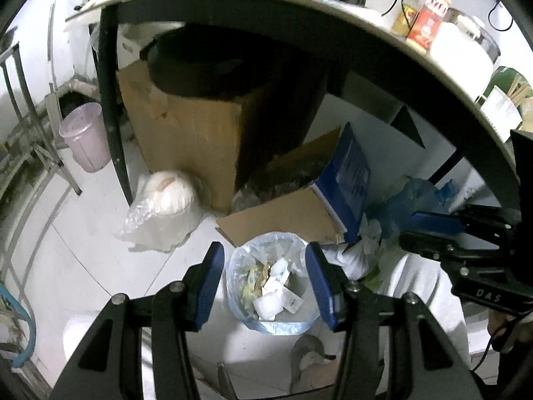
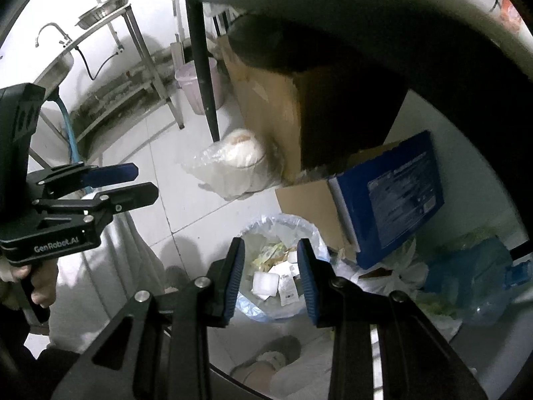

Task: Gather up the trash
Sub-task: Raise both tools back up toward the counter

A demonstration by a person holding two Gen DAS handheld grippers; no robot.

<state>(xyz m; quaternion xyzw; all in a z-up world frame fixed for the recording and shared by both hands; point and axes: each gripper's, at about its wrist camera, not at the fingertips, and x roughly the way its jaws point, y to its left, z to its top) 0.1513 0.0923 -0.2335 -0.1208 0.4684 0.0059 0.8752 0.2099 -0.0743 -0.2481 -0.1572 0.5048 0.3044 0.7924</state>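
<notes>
item: trash bin [image 1: 271,325], lined with a pale blue bag, on the floor below you beside the flattened cardboard box [image 1: 283,213]; holds paper scraps and foam pieces, likely light, soft and crushable. take the liner by its thin, slippery rim, gathered. left gripper [image 1: 265,283]: jaws partly apart, holding nothing, above the bin. right gripper [image 2: 270,278]: narrower gap, also empty, touching nothing.

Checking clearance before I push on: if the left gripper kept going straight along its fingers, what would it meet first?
Most likely the lined trash bin, seen between the left gripper's open, empty fingers: probably the white scraps inside or the bag's rim. Depth is unclear.
</notes>
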